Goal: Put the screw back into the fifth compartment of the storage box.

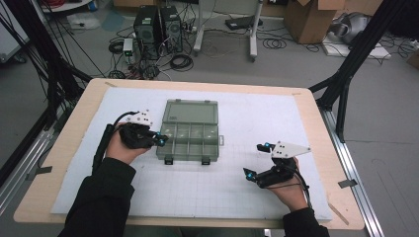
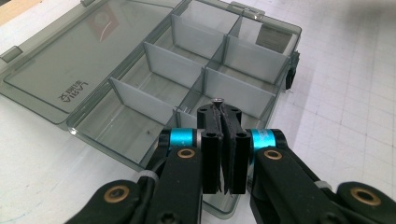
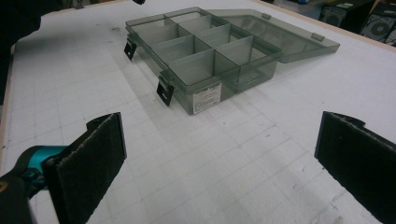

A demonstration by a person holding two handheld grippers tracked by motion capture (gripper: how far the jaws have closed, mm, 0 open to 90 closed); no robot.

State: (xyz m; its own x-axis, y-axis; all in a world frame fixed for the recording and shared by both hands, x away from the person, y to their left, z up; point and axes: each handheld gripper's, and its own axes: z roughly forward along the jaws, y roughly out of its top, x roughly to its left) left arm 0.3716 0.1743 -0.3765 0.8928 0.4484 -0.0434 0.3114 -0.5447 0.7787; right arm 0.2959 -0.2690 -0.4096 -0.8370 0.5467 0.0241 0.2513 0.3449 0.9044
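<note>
A smoky clear compartment box (image 1: 188,154) lies open in the middle of the white gridded mat (image 1: 247,118), its lid (image 1: 190,111) folded flat behind it. The compartments that I can see hold nothing. My left gripper (image 1: 162,139) hovers over the box's left front corner, shut on a small screw (image 2: 217,101) whose head sticks up between the jaw tips (image 2: 219,114). In that view the box (image 2: 175,65) sits just beyond them. My right gripper (image 1: 257,159) rests open above the mat, right of the box. Its pads (image 3: 88,158) stand wide apart, facing the box (image 3: 205,95) and its two black latches (image 3: 165,92).
The mat covers a wooden table (image 1: 316,123). Black frame posts (image 1: 346,69) stand at both sides of it. On the floor beyond are computer towers (image 1: 158,24), cables, a stand's white legs (image 1: 253,29) and a cardboard box (image 1: 311,17).
</note>
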